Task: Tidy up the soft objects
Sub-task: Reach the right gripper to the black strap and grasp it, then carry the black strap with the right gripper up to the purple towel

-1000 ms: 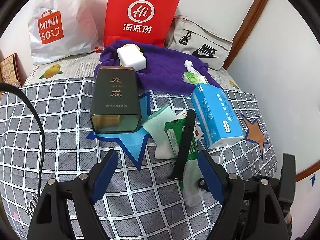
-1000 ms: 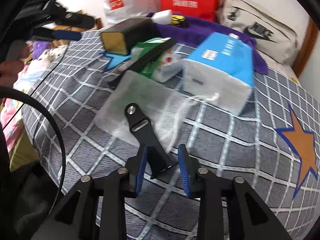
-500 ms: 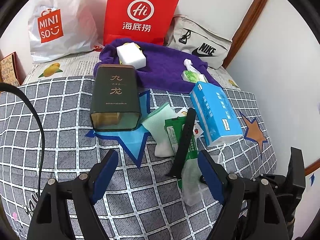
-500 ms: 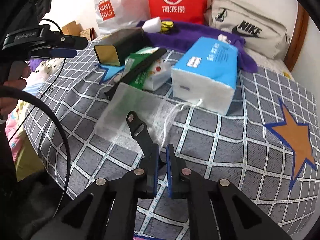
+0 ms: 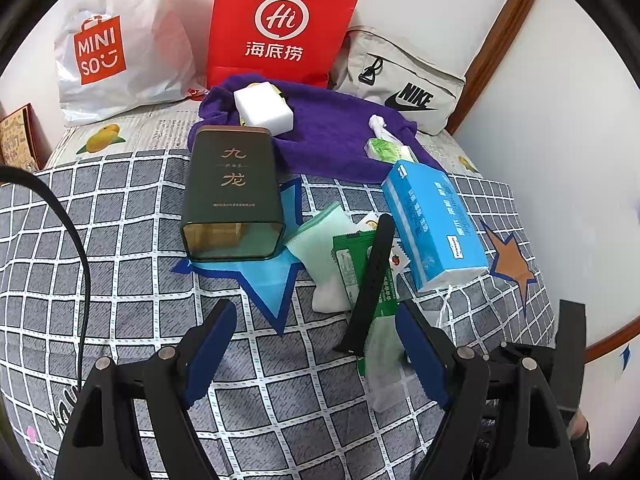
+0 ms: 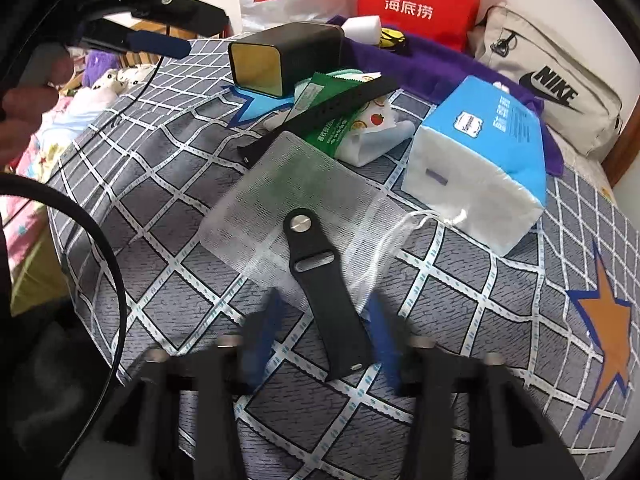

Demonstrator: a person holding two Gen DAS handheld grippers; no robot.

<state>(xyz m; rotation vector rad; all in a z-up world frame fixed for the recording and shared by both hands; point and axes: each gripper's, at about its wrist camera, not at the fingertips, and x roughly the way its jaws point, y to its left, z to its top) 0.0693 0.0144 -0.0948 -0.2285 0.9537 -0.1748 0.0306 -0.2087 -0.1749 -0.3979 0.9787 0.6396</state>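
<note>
Straddling short black strap [image 6: 324, 292] on mesh pouch [image 6: 296, 196], right tool [image 6: 324, 336] blurred, fingers apart, left tool [image 5: 316, 354] wide apart above bed [image 5: 120, 280], gripping nothing.

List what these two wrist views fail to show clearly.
- Right gripper: its blue fingers are motion-blurred in the right wrist view, though the gap between them is wide and clear.
- Mesh drawstring pouch: partly hidden in the left wrist view behind the left gripper finger.
- Short watch strap: out of sight in the left wrist view.
- Small print on the green sachet: too small, and crossed by the long watch strap.
</note>
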